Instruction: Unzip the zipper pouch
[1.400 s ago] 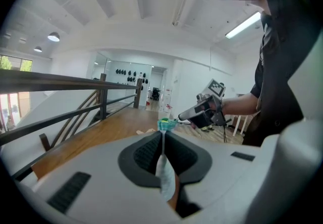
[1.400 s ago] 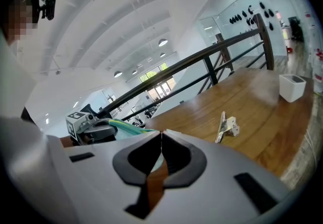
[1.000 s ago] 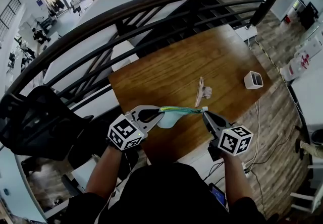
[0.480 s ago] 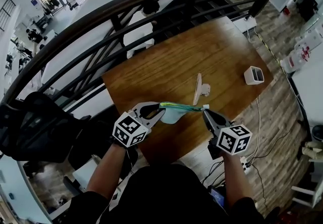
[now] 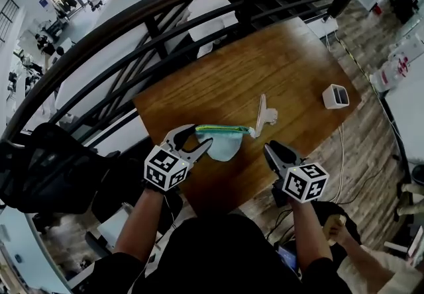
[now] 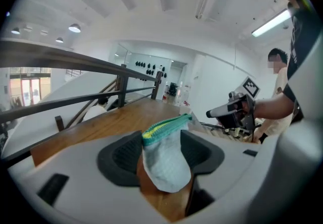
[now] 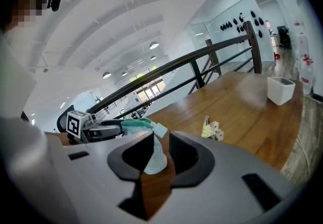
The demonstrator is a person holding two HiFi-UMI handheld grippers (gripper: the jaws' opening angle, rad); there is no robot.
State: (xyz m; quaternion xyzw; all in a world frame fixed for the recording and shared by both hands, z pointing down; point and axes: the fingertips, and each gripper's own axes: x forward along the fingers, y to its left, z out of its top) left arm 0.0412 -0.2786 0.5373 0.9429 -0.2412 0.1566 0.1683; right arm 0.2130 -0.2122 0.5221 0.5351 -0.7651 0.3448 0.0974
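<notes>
The pale blue zipper pouch (image 5: 224, 146) with its green and yellow zipper (image 5: 222, 130) hangs low over the near part of the wooden table (image 5: 265, 67). My left gripper (image 5: 201, 135) is opening; the pouch's left end (image 6: 164, 160) sits between its wide jaws, and neither pad presses on it. My right gripper (image 5: 269, 147) is also opening and stands a little to the right of the pouch, apart from it. In the right gripper view the pouch (image 7: 151, 156) shows beyond the gap of the right gripper (image 7: 161, 155), with nothing between the pads.
A small white box (image 5: 333, 96) stands near the table's right edge. A thin card with a white clip (image 5: 265, 114) lies just beyond the pouch. A dark railing (image 5: 199, 1) curves behind the table. A black chair (image 5: 46, 167) is at the left, and a person's hand (image 5: 334, 226) at lower right.
The pouch was stretched between both shut grippers. Both have let go: the left jaws now stand wide, the right gripper has parted slightly and drawn off the zipper end.
</notes>
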